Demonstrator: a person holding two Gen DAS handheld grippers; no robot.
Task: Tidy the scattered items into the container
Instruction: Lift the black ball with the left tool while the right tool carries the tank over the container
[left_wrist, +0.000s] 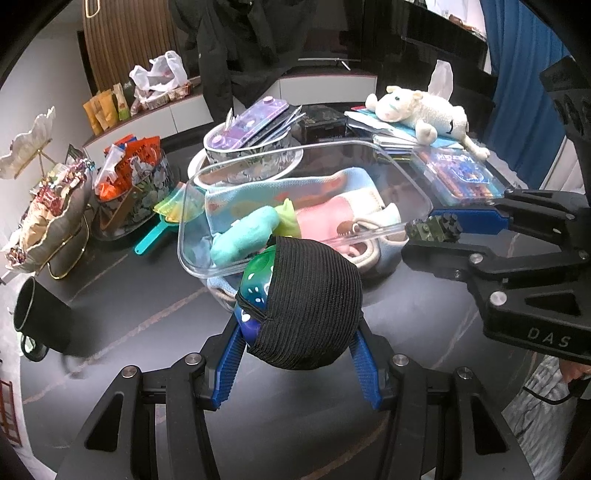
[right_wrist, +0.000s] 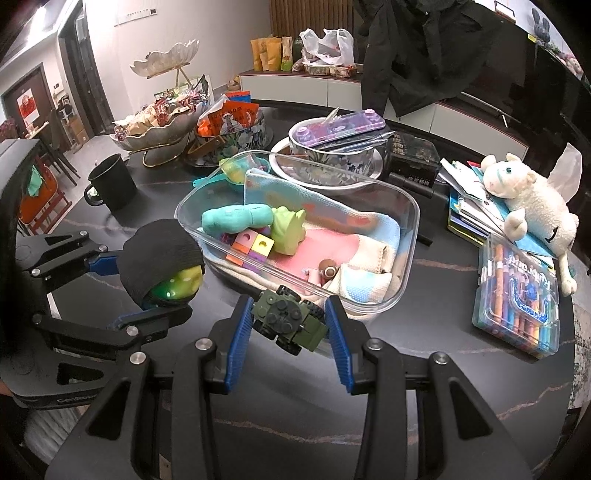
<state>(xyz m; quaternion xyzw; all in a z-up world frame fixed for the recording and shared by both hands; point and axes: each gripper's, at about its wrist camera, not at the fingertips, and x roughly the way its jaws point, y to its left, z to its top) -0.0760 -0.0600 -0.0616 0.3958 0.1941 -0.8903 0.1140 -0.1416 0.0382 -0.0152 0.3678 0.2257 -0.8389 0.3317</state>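
While the left gripper (left_wrist: 297, 325) grips a green-blue ball in a black knit cover (left_wrist: 314, 306) between its blue pads, the right gripper (right_wrist: 290, 325) clamps a green toy military truck (right_wrist: 290, 319), its long axis lying across the fingers. Both hover at the near rim of the clear plastic container (right_wrist: 408, 236), which holds a folded blanket (right_wrist: 332, 225) and a green toy frog (right_wrist: 288, 230).

Both grippers are matte black linkage frames with round silver screws at the pivots and ribbed blue pads lining the fingers. The right gripper (left_wrist: 434, 230) bears raised "DAS" lettering; the left gripper (right_wrist: 159, 280) shows pale "GenRobot" text at lower left.
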